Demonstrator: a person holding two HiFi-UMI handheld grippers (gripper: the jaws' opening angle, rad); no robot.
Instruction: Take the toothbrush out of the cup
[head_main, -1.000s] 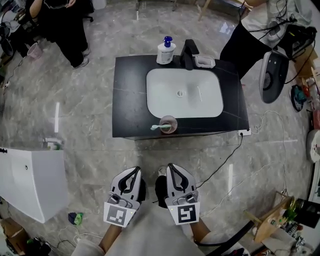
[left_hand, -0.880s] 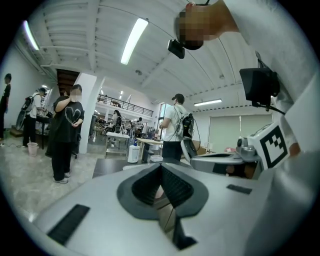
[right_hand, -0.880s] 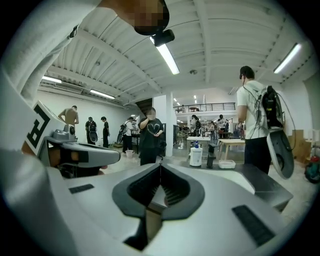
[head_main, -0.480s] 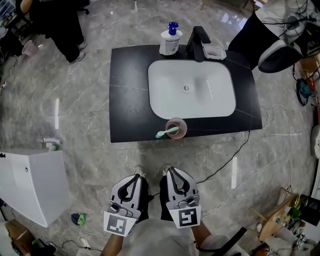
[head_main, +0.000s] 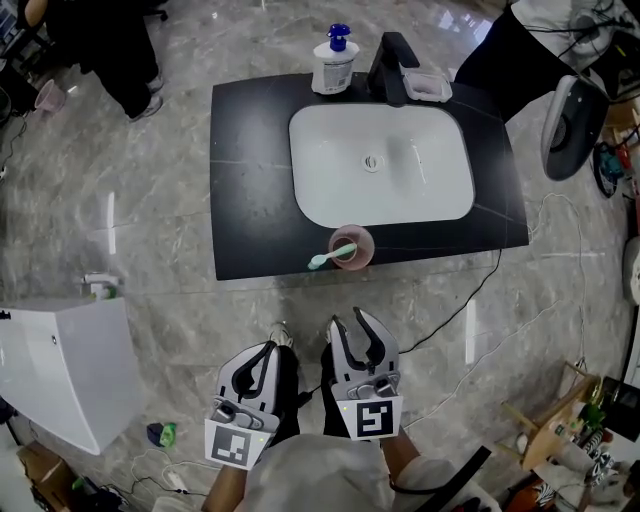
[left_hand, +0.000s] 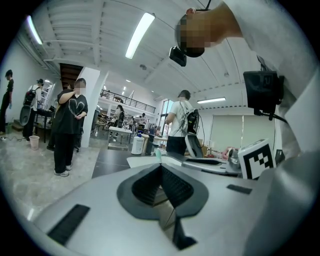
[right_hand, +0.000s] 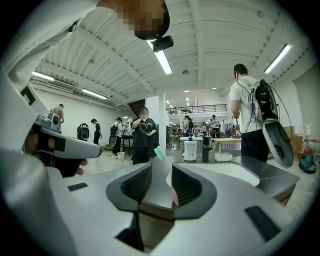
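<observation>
Ahead, toothbrush (head_main: 330, 257) in cup (head_main: 362, 241), well beyond right gripper (head_main: 349, 318), jaws just opening, seemingly empty.

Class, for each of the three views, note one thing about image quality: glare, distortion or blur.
Head view: pale streaks of glare lie on the glossy floor, and the countertop bows at its edges. Left gripper view: a fisheye circle with black corners; the left tongs look soft up close. Right gripper view: the same fisheye; the strip light blows out white.
</observation>
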